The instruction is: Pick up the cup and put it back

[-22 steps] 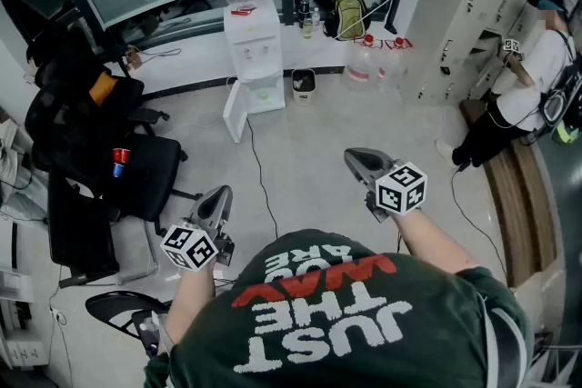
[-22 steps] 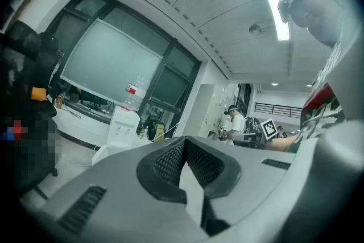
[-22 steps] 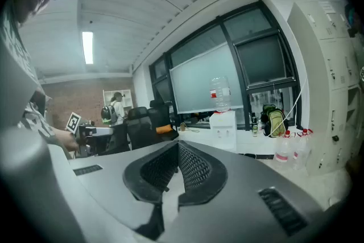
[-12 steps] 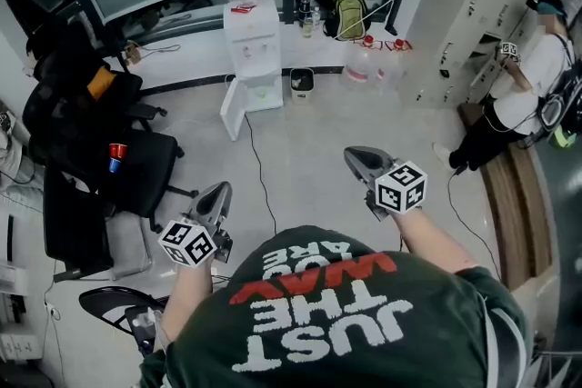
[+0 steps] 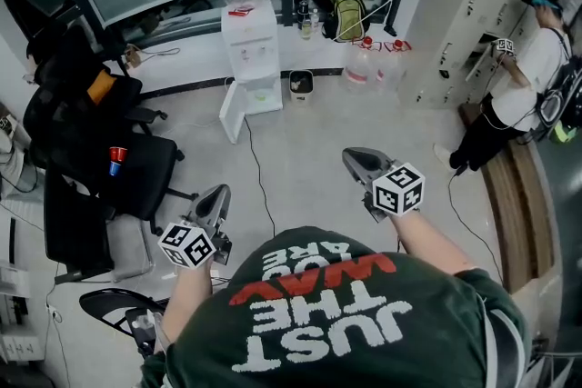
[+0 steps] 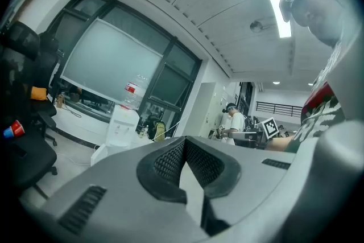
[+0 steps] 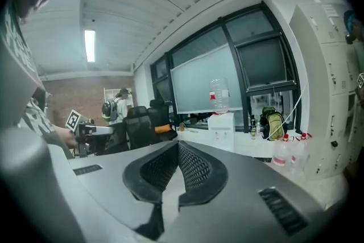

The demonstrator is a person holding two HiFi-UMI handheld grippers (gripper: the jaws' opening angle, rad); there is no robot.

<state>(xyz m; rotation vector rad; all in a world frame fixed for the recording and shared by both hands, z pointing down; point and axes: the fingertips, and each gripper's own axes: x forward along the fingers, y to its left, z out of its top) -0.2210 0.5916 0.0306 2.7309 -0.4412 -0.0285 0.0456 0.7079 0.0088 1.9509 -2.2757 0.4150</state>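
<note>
Jaws on the left gripper (image 5: 215,198) and right gripper (image 5: 357,160) are both shut, nothing in them (just held out over the floor (image 5: 309,127)). Red cup (image 5: 115,155) sits on the black chair (image 5: 150,177), well off left.

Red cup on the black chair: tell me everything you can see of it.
The red cup is small and plastic-looking, with a blue part just below it, perhaps a second cup. It rests on the black office chair at the room's left, against dark fabric. Nothing else touches it. Whether it stands upright is too small to tell.
</note>
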